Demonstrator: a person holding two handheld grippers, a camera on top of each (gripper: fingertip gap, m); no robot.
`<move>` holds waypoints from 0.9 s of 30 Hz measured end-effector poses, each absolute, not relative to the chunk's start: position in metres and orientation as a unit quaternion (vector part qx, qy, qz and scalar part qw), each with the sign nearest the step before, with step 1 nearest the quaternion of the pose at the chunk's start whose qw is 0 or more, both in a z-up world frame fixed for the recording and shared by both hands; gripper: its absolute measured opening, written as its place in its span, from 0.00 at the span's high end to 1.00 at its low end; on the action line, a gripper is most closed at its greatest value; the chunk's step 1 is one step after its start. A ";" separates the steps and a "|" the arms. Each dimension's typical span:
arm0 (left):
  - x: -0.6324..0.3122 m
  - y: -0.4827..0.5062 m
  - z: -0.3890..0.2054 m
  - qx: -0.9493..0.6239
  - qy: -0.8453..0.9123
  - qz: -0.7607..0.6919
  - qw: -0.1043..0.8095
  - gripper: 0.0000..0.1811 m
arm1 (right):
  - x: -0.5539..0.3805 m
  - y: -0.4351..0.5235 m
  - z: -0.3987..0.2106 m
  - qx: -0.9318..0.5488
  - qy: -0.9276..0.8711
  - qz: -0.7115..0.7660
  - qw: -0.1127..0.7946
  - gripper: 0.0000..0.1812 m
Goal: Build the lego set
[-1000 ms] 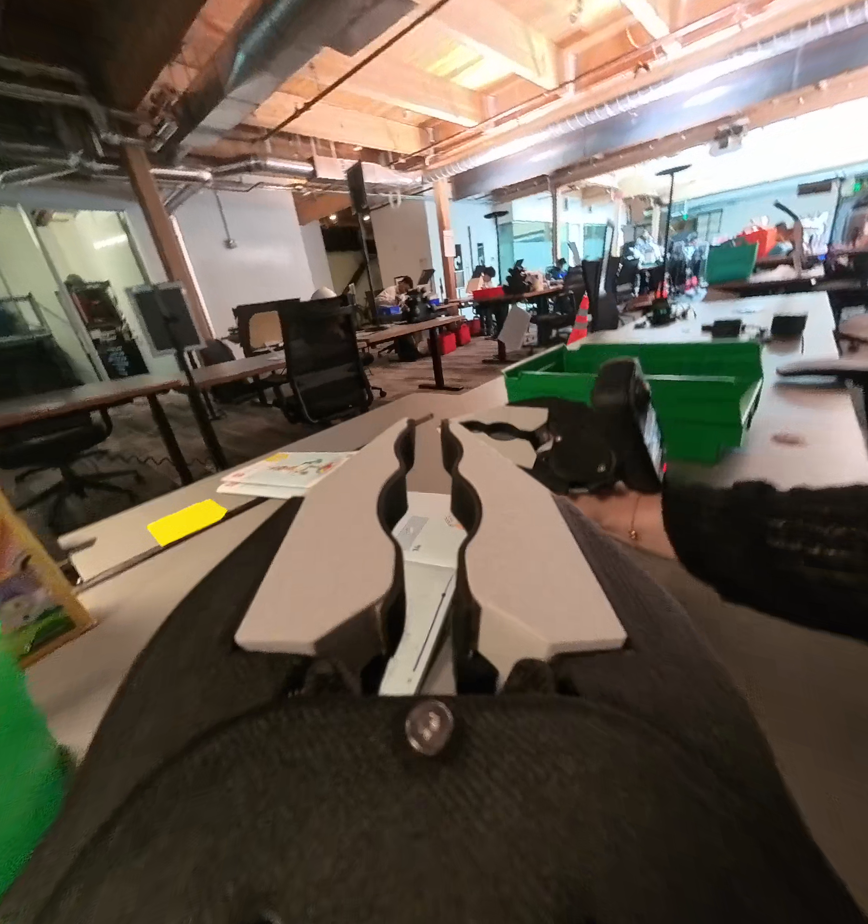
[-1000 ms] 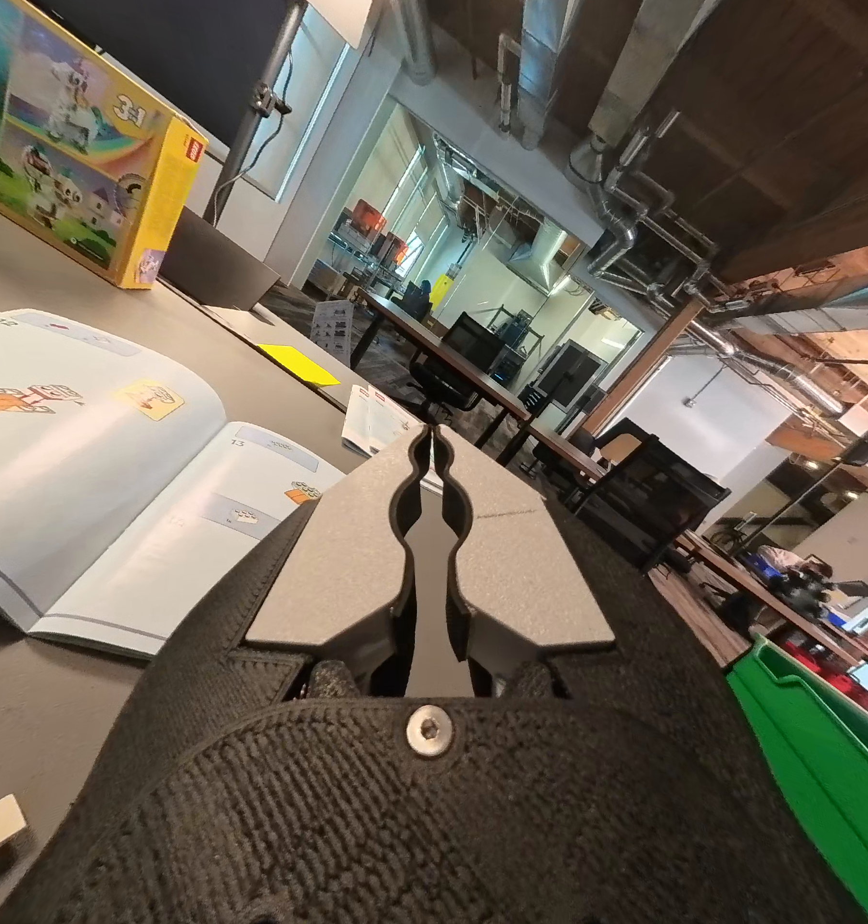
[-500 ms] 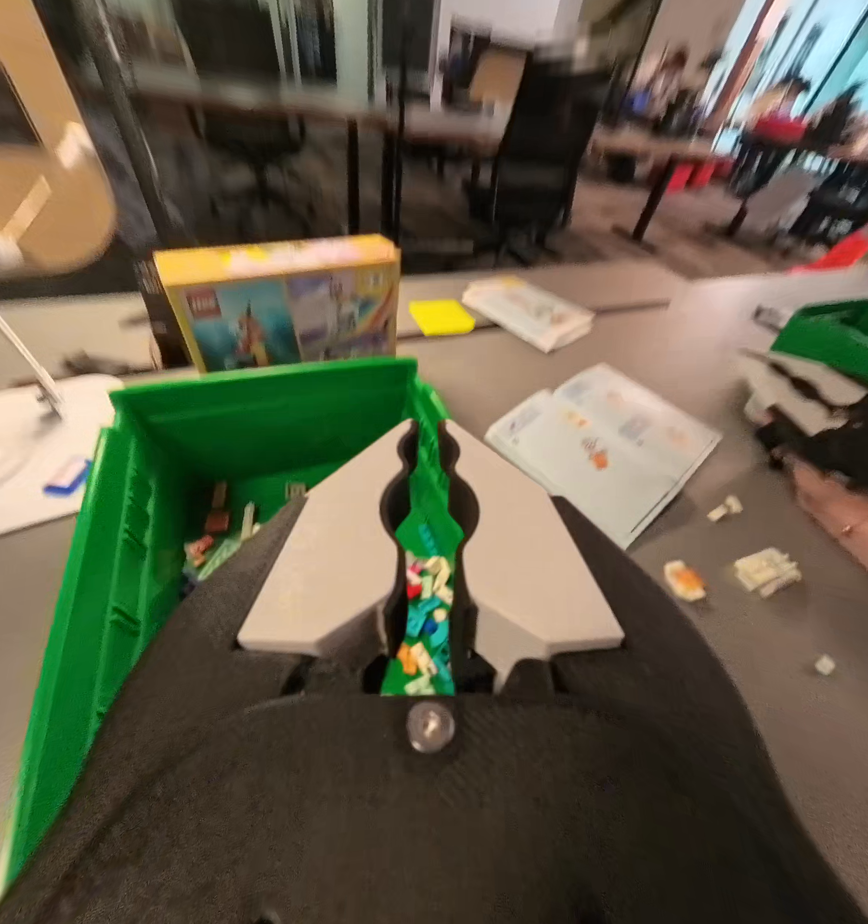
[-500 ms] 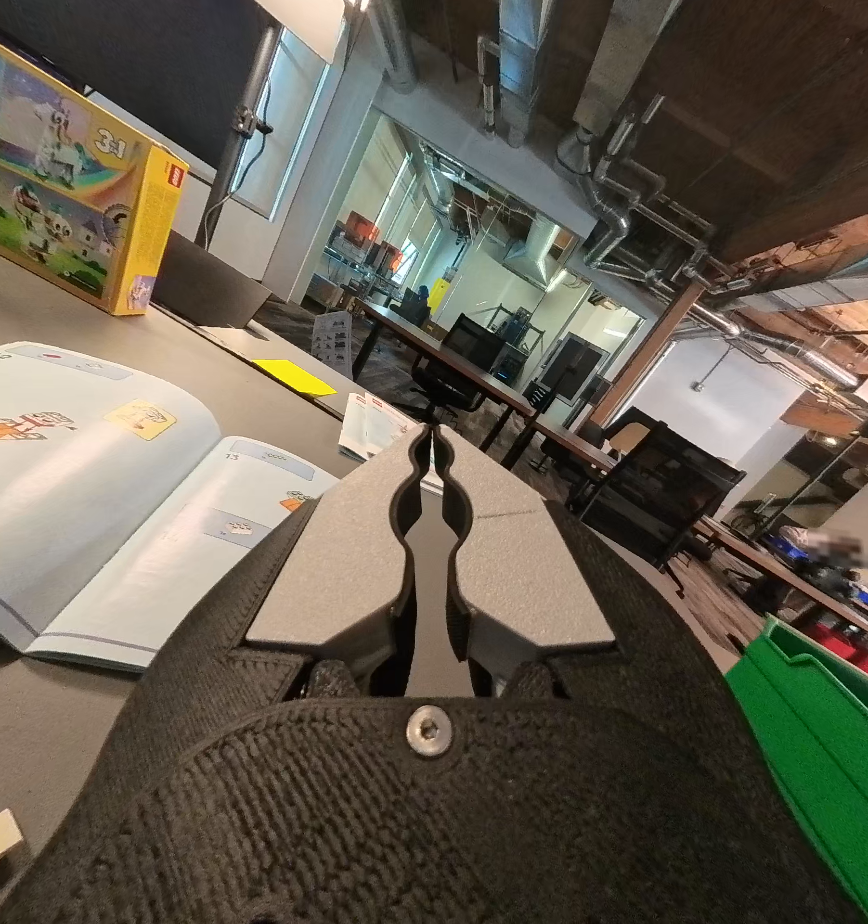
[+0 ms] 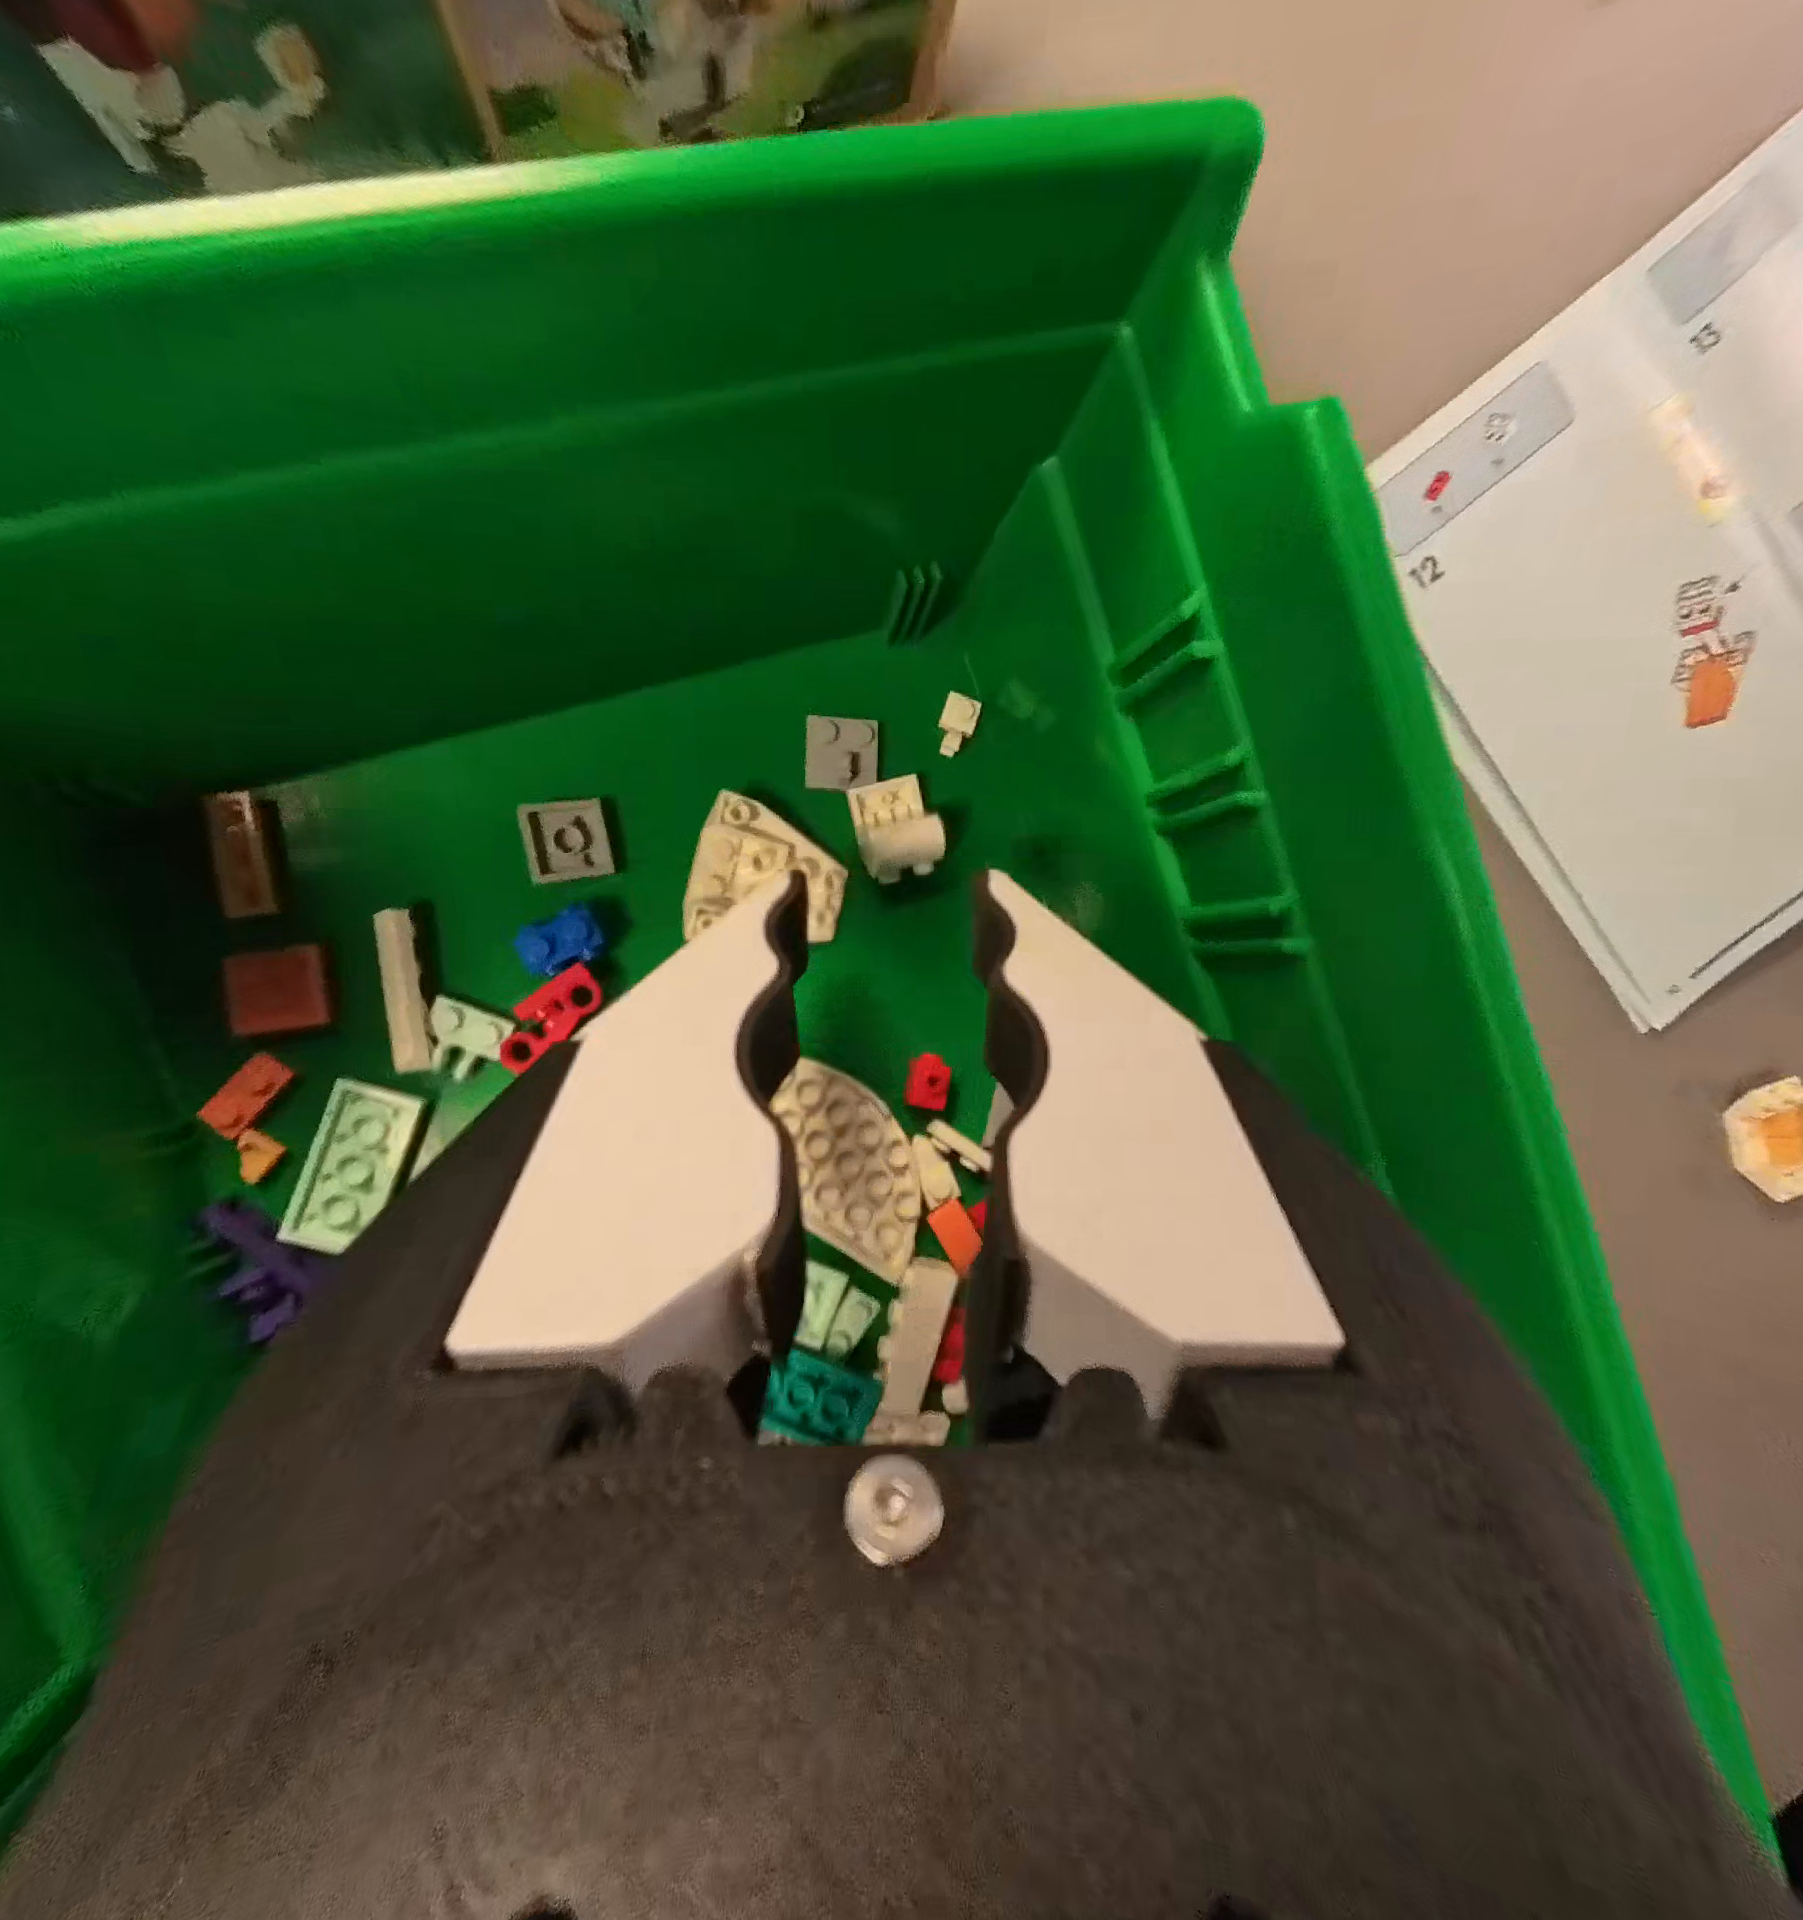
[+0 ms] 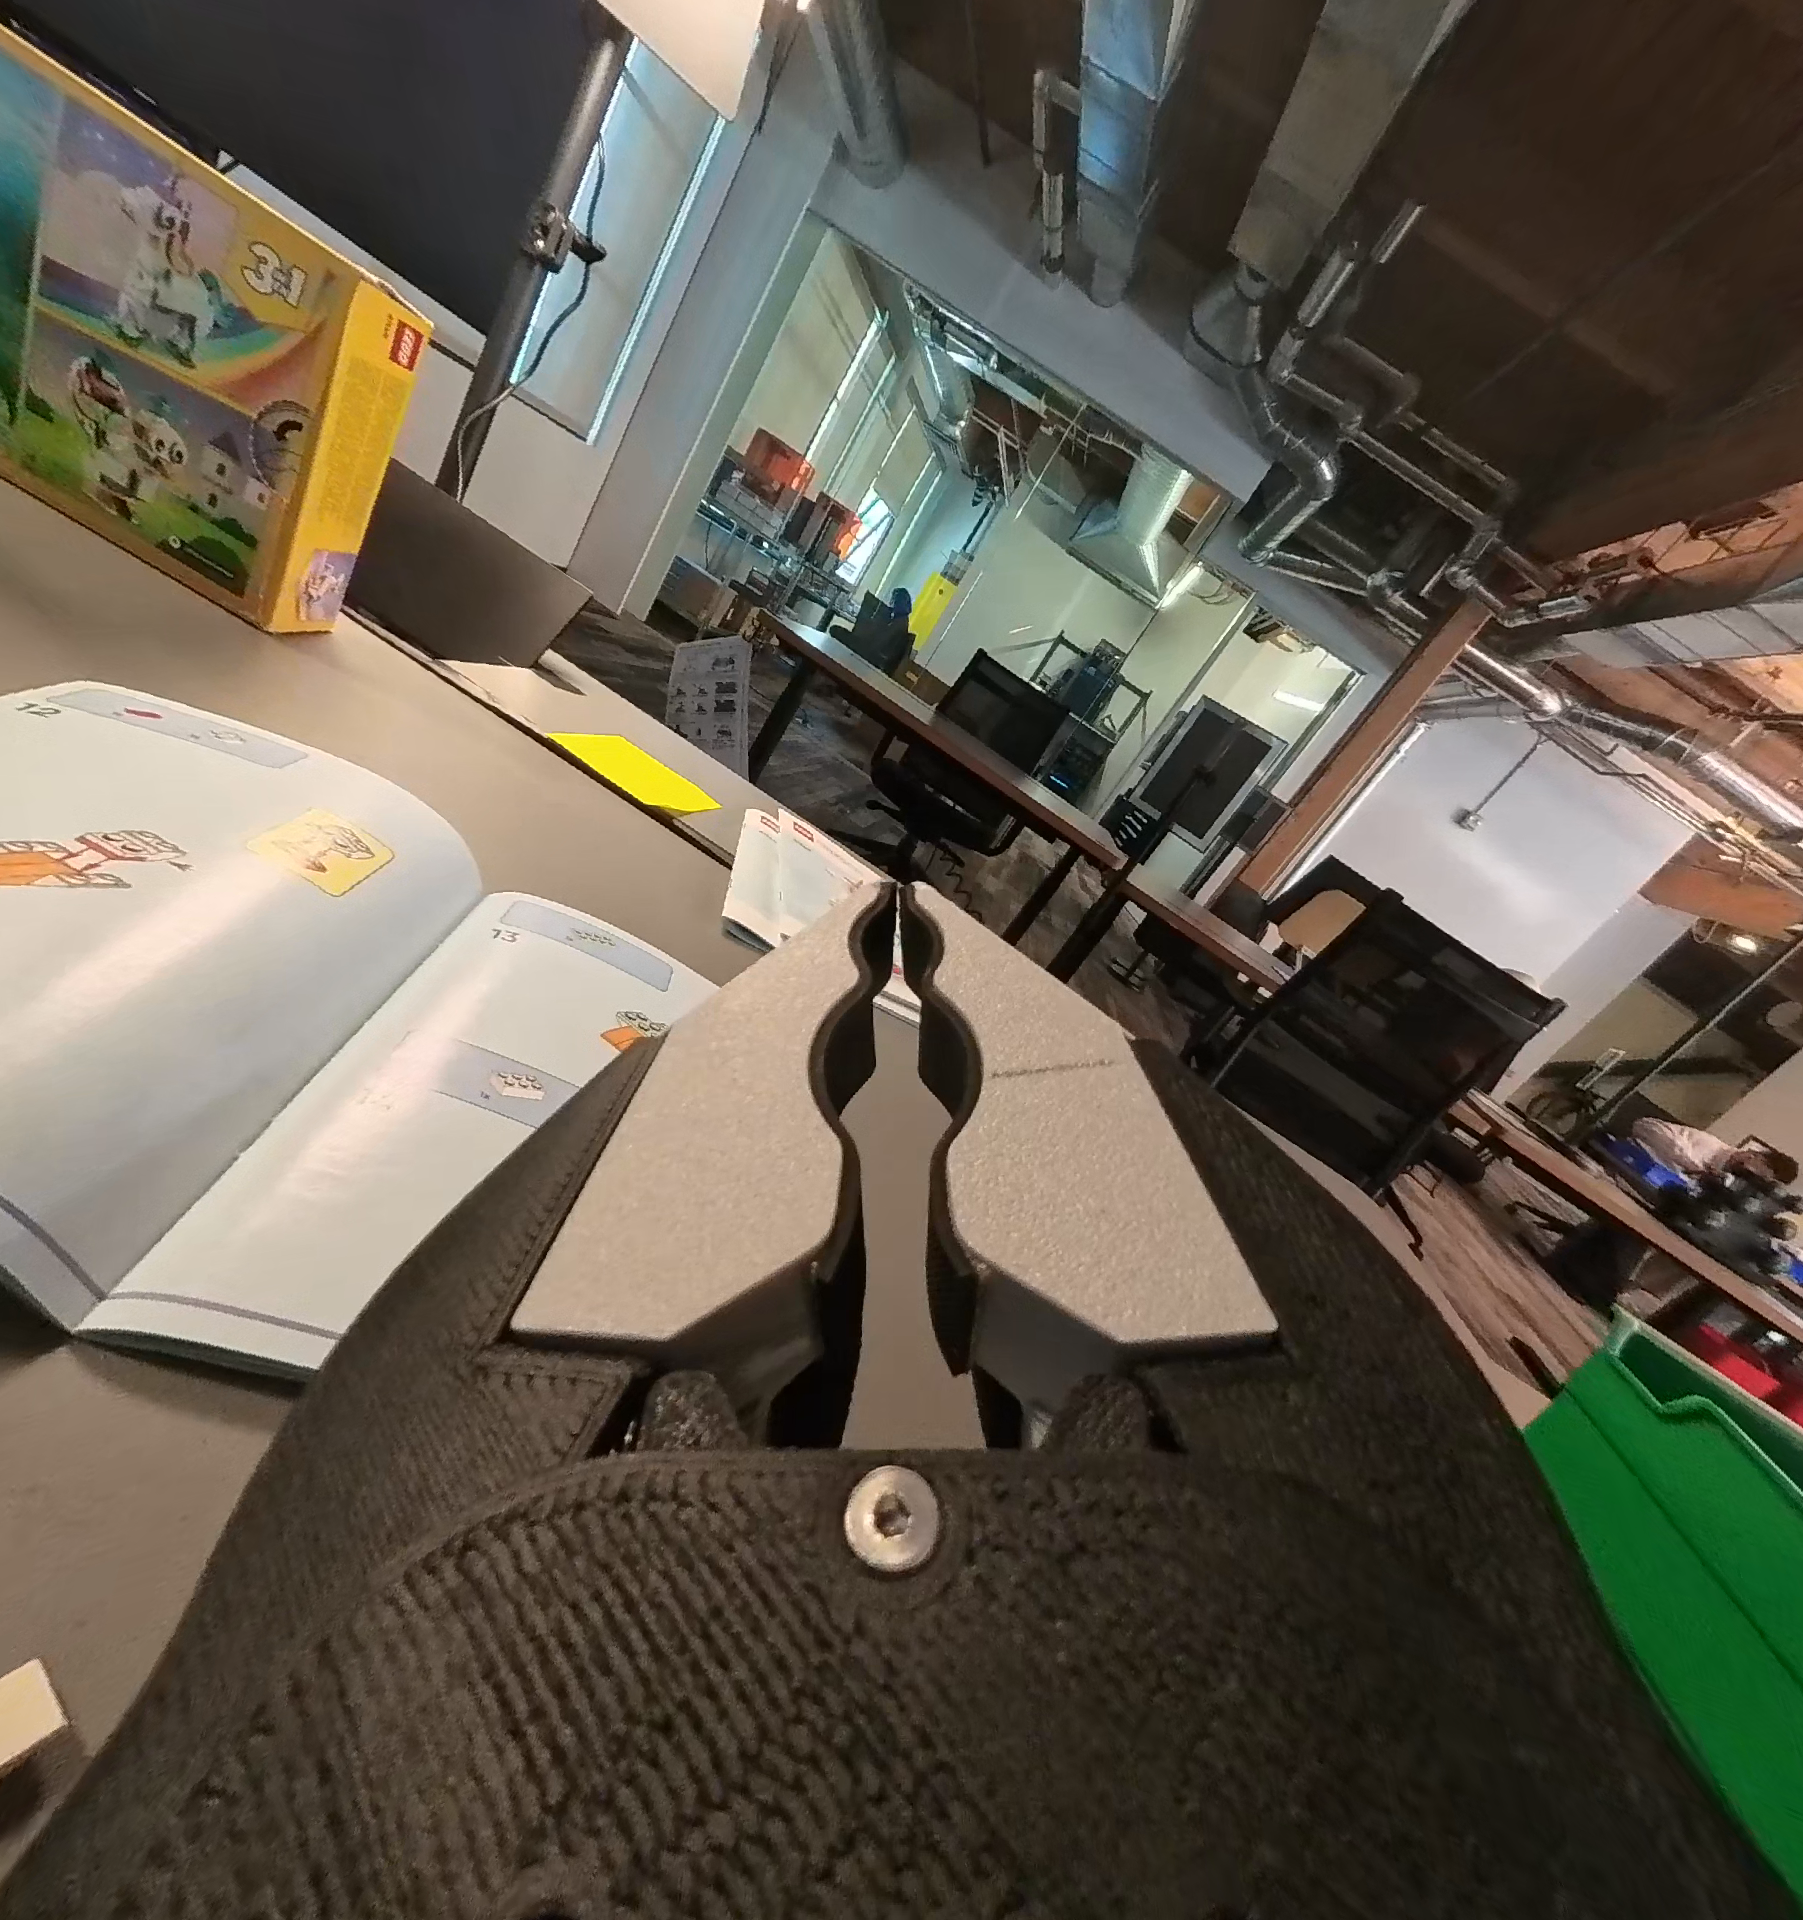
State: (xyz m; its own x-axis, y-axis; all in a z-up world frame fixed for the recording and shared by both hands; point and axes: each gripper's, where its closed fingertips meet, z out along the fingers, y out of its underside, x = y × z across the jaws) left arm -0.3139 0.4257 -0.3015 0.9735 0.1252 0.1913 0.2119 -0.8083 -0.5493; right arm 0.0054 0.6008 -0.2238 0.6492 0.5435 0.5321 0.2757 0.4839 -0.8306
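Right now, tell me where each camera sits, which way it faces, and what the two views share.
Left wrist view: on the left gripper, looking down into the green bin of loose bricks; its open fingers show.
Right wrist view: on the right gripper, low over the table, facing across the room; its nearly closed fingers show.
Shared: the open booklet and the set's box.

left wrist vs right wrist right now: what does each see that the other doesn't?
Left wrist only: the green bin's inside with loose bricks, the open left gripper over them, and a small orange-and-cream piece on the table. Right wrist only: the shut right gripper, a yellow sticky note, the office beyond. Both: the open instruction booklet and the set's box.
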 end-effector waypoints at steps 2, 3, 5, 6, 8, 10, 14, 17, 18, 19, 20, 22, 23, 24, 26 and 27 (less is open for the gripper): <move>-0.314 0.431 -0.305 -0.950 -0.090 -0.070 0.291 0.83 | 0.005 0.601 -0.224 -0.500 -0.410 0.090 0.758 1.00; -0.313 0.433 -0.306 -0.951 -0.091 -0.069 0.289 0.83 | 0.005 0.600 -0.224 -0.500 -0.410 0.090 0.758 1.00; -0.313 0.434 -0.311 -0.955 -0.087 -0.059 0.278 0.84 | 0.005 0.600 -0.224 -0.499 -0.411 0.092 0.757 1.00; -0.312 0.433 -0.314 -0.958 -0.083 -0.052 0.269 0.86 | 0.005 0.600 -0.224 -0.499 -0.411 0.093 0.757 1.00; -0.310 0.431 -0.318 -0.963 -0.072 -0.044 0.255 0.87 | 0.004 0.600 -0.224 -0.499 -0.412 0.094 0.757 1.00; -0.311 0.432 -0.321 -0.964 -0.071 -0.037 0.254 0.87 | 0.004 0.599 -0.224 -0.498 -0.413 0.097 0.757 1.00; -0.310 0.435 -0.326 -0.963 -0.079 -0.049 0.251 0.88 | 0.003 0.599 -0.224 -0.497 -0.413 0.098 0.756 1.00; -0.316 0.433 -0.329 -0.966 -0.065 -0.032 0.249 0.90 | 0.003 0.599 -0.224 -0.497 -0.414 0.099 0.757 1.00; -0.316 0.431 -0.327 -0.966 -0.054 -0.031 0.253 0.91 | 0.003 0.599 -0.224 -0.497 -0.414 0.099 0.757 1.00; -0.316 0.431 -0.323 -0.962 -0.042 -0.031 0.267 0.91 | 0.003 0.599 -0.224 -0.497 -0.413 0.100 0.757 1.00; -0.316 0.429 -0.316 -0.958 -0.031 -0.034 0.284 0.91 | 0.003 0.599 -0.223 -0.497 -0.413 0.100 0.756 1.00; -0.309 0.425 -0.301 -0.945 -0.014 -0.075 0.319 0.91 | 0.003 0.598 -0.223 -0.496 -0.414 0.102 0.756 1.00; -0.302 0.421 -0.292 -0.935 -0.007 -0.115 0.334 0.91 | 0.003 0.598 -0.224 -0.496 -0.415 0.102 0.756 1.00; -0.293 0.417 -0.281 -0.923 0.001 -0.164 0.348 0.91 | 0.002 0.598 -0.224 -0.496 -0.415 0.102 0.756 1.00; -0.274 0.405 -0.257 -0.891 0.023 -0.261 0.372 0.91 | 0.002 0.598 -0.224 -0.496 -0.417 0.102 0.755 1.00; -0.263 0.396 -0.243 -0.871 0.039 -0.312 0.378 0.91 | 0.002 0.598 -0.224 -0.495 -0.417 0.102 0.755 1.00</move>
State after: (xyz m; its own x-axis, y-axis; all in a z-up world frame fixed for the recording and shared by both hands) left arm -0.2627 0.3956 -0.2431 0.8024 -0.3041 0.5135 0.1679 -0.7108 -0.6831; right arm 0.0016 0.5977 -0.2239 0.6319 0.5668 0.5286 0.2587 0.4886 -0.8333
